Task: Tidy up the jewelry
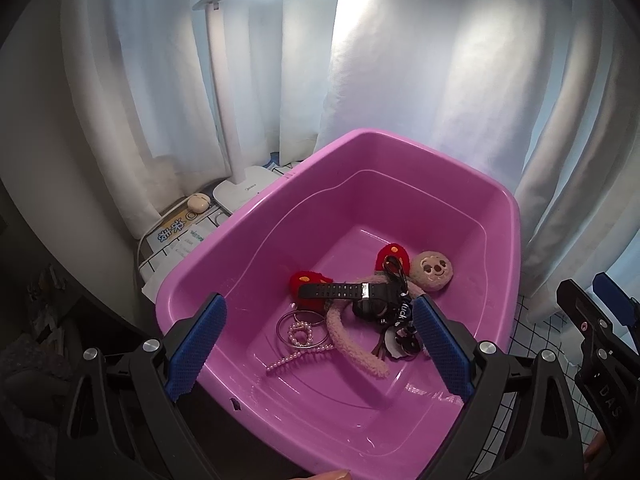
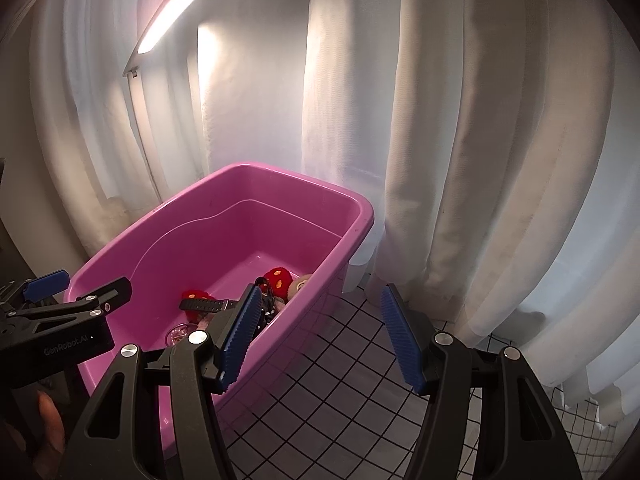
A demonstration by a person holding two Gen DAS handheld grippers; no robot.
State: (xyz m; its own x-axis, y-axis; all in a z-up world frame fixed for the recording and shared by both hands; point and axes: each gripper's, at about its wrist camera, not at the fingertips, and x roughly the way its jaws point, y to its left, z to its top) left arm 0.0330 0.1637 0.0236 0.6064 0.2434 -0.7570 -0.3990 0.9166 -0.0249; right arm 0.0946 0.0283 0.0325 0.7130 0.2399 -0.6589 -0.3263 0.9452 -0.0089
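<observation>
A pink plastic tub [image 1: 192, 276] holds a pile of accessories: a black watch [image 1: 348, 291], a fuzzy headband with red ears and a plush face [image 1: 433, 271], thin bangles [image 1: 298, 326], a pearl bracelet [image 1: 301, 334] and a pearl hair clip [image 1: 292, 357]. My left gripper [image 1: 320, 330] is open and empty, hovering over the tub's near rim. My right gripper [image 2: 318, 330] is open and empty, above the tub's right wall [image 2: 320, 276] and the tablecloth. The watch [image 2: 204, 304] and red ears [image 2: 279, 278] show in the right wrist view.
A white desk lamp [image 1: 244, 188] stands behind the tub on the left, with a small cream case [image 1: 199, 201] and paper packets [image 1: 176, 236] beside it. White curtains [image 2: 460, 140] hang close behind. A grid-pattern cloth [image 2: 340, 380] covers the table right of the tub.
</observation>
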